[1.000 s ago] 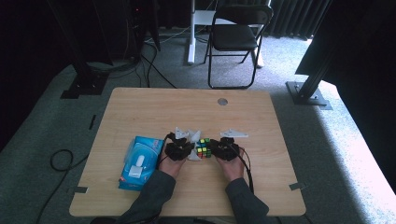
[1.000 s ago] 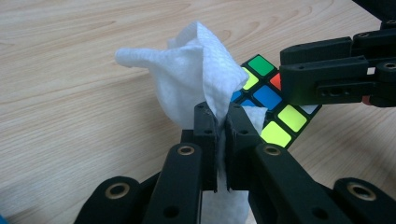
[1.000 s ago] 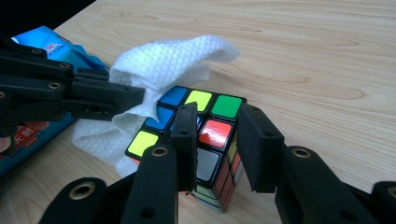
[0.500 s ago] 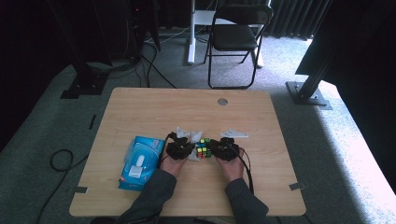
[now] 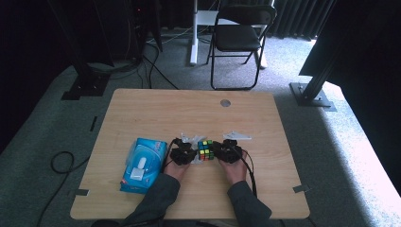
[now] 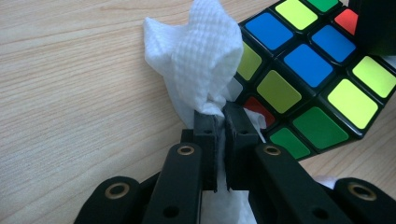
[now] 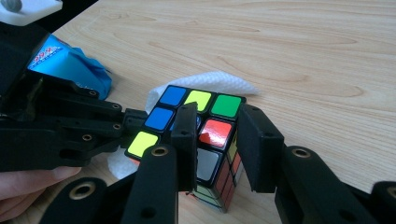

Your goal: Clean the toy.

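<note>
A Rubik's cube (image 5: pixel 205 149) sits between my two grippers near the table's front middle. My right gripper (image 5: pixel 218 152) is shut on the cube (image 7: pixel 226 106), one jaw on each side of its near corner (image 7: pixel 219 140). My left gripper (image 6: pixel 223 116) is shut on a bunched white tissue (image 6: pixel 205 56), which presses against the cube (image 6: pixel 308 70) face with blue, green and yellow stickers. In the high view the left gripper (image 5: pixel 189 153) stands just left of the cube. The tissue (image 7: pixel 219 81) also spreads under and behind the cube.
A blue tissue pack (image 5: pixel 142 164) lies left of the left hand, close to the table's (image 5: pixel 142 113) front left. A round hole (image 5: pixel 225 102) marks the far side. A folding chair (image 5: pixel 239 38) stands beyond the table. Cables trail from both grippers.
The left gripper with the tissue has sunk slightly against the cube. The right gripper and the cube have stayed still.
</note>
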Available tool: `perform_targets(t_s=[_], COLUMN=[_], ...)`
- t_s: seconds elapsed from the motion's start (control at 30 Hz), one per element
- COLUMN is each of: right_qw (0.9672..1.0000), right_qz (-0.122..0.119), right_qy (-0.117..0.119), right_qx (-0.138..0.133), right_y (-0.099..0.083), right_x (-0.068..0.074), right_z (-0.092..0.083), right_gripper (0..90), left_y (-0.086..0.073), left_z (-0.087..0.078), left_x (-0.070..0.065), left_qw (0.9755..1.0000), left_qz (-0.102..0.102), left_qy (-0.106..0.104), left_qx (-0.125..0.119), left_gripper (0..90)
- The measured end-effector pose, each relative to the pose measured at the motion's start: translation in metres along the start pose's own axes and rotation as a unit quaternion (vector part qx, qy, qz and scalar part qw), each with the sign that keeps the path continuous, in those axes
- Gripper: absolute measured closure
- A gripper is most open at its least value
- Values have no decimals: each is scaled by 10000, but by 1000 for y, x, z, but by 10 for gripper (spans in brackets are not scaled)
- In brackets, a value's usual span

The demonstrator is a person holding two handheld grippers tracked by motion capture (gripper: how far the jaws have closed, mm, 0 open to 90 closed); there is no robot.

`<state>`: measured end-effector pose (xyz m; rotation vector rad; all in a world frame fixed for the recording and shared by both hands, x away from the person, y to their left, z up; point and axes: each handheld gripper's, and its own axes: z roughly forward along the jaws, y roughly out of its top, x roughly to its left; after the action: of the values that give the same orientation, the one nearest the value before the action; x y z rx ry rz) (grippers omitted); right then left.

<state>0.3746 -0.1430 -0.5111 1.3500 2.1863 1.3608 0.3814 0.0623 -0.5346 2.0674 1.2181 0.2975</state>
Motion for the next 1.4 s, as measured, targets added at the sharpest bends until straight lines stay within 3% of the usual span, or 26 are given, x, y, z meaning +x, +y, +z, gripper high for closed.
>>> perform_targets(t_s=[0.3,0.47,0.87,1.1,1.4], right_qw=[10000,10000,10000,10000,10000], right_qz=[-19,-7,28,50,64], right_qy=[-76,-79,-70,-59,-57], right_qx=[-14,-15,-21,-25,-48], right_y=[0,0,-1,-1,-1], right_x=[2,2,2,2,2], right_z=[0,0,0,0,0], right_gripper=[691,691,691,691,691], left_y=[2,4,8,7,5], left_z=[-9,-21,-47,-45,-33], left_x=[2,-1,-6,-9,-7], left_qw=[9999,9996,9981,9975,9985], left_qz=[-48,58,146,207,167], left_qy=[35,31,-209,-429,-394], left_qx=[-125,-259,-567,-515,-336], left_gripper=[849,849,850,850,851])
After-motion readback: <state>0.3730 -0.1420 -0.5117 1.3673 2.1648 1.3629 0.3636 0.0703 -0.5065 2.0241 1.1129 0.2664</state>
